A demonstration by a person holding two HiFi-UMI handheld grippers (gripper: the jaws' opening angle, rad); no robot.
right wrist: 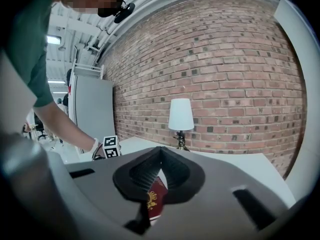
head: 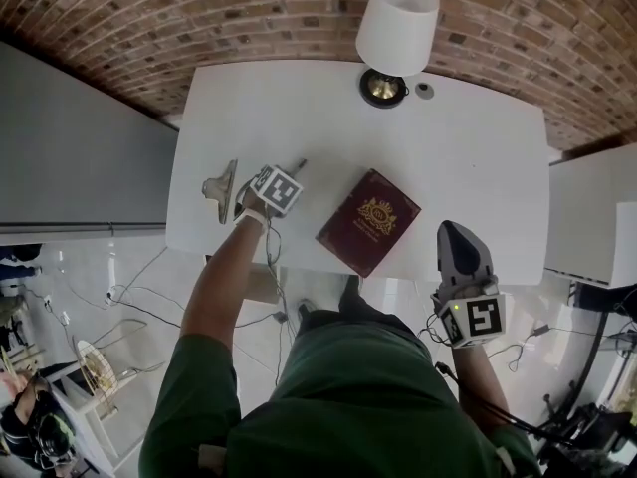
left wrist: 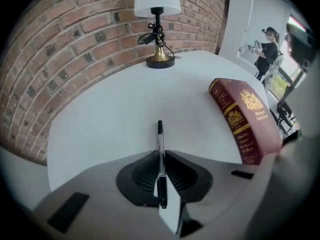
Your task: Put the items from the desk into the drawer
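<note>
A black pen (left wrist: pixel 160 139) is pinched between the jaws of my left gripper (left wrist: pixel 161 156), its tip sticking out forward over the white desk (left wrist: pixel 110 119). From the head view, the left gripper (head: pixel 274 189) sits over the desk's left part, with the pen tip (head: pixel 299 164) showing beyond it. A dark red book (head: pixel 368 222) with a gold crest lies mid-desk near the front edge, to the right of the left gripper. My right gripper (head: pixel 455 232) hangs off the desk's front edge, shut and empty; below its jaws (right wrist: pixel 160 151) the book (right wrist: pixel 155 201) shows. No drawer is in view.
A white-shaded lamp (head: pixel 396 28) on a brass base stands at the desk's back by the brick wall, with a small round object (head: pixel 425 91) beside it. A small metal object (head: pixel 221 187) lies near the desk's left edge. A grey cabinet (head: pixel 80 157) stands left, a white unit (head: pixel 592 217) right.
</note>
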